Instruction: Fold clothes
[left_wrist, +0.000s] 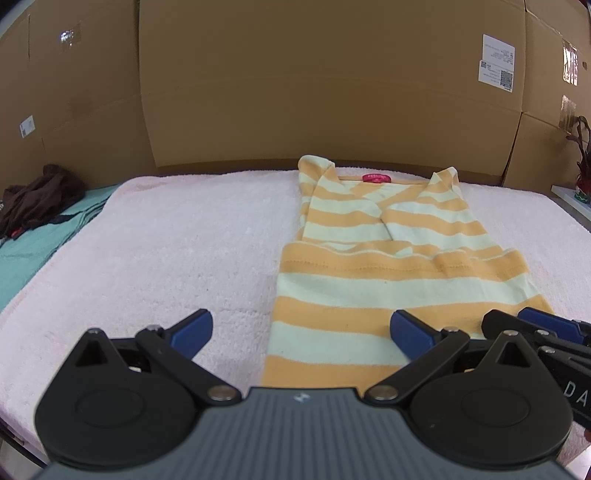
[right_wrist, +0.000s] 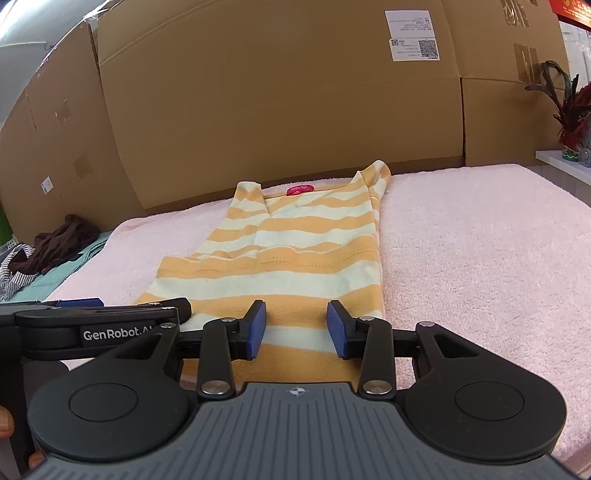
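Observation:
An orange-and-cream striped shirt (left_wrist: 369, 280) (right_wrist: 295, 269) lies flat on a pink towel (left_wrist: 166, 240) (right_wrist: 480, 240). Its sleeves are folded inward, its hem is doubled up over the body, and its pink neck label (left_wrist: 376, 178) points away from me. My left gripper (left_wrist: 301, 325) stands wide open above the shirt's near left edge, with nothing between its fingers. My right gripper (right_wrist: 296, 317) hovers over the shirt's near end with its blue pads (right_wrist: 256, 328) partly apart and not pinching any cloth. Each gripper shows at the edge of the other's view.
Large cardboard boxes (left_wrist: 314, 85) (right_wrist: 277, 92) wall off the far side of the towel. A heap of dark brown clothes (left_wrist: 33, 199) (right_wrist: 62, 243) lies on teal cloth (left_wrist: 22, 251) at the left. A potted plant (right_wrist: 569, 103) stands on a white ledge at the right.

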